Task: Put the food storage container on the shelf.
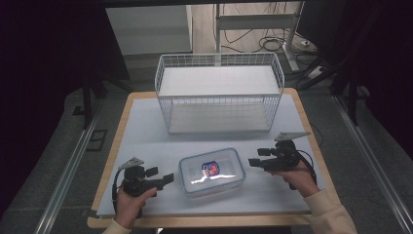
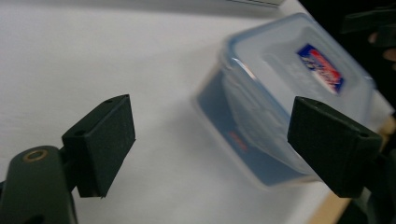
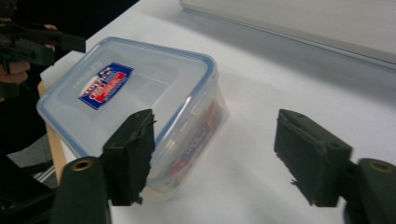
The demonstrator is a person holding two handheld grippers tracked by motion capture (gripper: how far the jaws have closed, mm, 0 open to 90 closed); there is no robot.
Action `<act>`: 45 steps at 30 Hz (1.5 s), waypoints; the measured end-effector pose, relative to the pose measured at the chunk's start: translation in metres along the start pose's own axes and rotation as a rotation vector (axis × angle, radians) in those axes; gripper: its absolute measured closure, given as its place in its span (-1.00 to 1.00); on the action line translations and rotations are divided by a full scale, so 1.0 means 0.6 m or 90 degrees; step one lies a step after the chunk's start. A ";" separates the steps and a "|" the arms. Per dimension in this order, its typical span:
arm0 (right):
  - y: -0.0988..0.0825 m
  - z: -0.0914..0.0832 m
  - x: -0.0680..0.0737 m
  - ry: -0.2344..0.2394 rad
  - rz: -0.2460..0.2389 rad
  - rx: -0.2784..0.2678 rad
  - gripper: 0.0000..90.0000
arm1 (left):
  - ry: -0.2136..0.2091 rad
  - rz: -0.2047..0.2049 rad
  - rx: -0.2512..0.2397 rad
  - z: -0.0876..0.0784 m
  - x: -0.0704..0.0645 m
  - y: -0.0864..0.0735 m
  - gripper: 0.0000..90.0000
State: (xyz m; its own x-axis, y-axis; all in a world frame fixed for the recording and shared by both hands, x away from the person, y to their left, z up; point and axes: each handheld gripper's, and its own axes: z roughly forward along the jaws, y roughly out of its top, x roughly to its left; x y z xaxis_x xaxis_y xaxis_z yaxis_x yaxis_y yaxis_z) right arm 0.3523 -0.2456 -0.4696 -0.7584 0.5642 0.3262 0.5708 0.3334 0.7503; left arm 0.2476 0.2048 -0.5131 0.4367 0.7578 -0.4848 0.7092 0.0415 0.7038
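Clear plastic with a blue-edged lid: that is the box point(image 1: 212, 172) we see lying flat on the white surface point(image 1: 146, 131), near its front edge, between our two grippers. A red and blue label sits on the lid. Behind the box, well apart from it, stands a white wire basket point(image 1: 219, 92).

Our left gripper point(image 1: 168, 179) is just beside the box's left side, and in the left gripper view its fingers point(image 2: 100, 144) stand wide apart with nothing clamped; the box lies ahead of them, toward the right finger.

Our right gripper point(image 1: 254, 162) is just off the box's right side. In the right gripper view its fingers point(image 3: 130, 156) are spread apart too, holding nothing; the box's near corner shows behind the left finger, and bare surface lies between the two.
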 end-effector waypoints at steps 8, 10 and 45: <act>0.010 0.014 0.006 0.031 0.022 0.007 -0.48 | -0.069 -0.049 0.025 0.021 -0.020 -0.007 -0.69; 0.012 0.018 0.009 0.036 0.023 0.010 -0.48 | -0.083 -0.061 0.033 0.029 -0.023 -0.008 -0.70; -0.005 0.107 0.007 0.138 0.182 0.107 -0.47 | -0.123 -0.122 0.044 0.070 -0.027 -0.006 -0.33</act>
State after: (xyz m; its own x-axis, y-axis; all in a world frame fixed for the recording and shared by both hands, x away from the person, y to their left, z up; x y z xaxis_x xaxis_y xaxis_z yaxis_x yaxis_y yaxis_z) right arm 0.3677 -0.1957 -0.5075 -0.6006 0.4853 0.6354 0.7980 0.3151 0.5137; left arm 0.2612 0.1649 -0.5299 0.3834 0.6019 -0.7005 0.8223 0.1228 0.5556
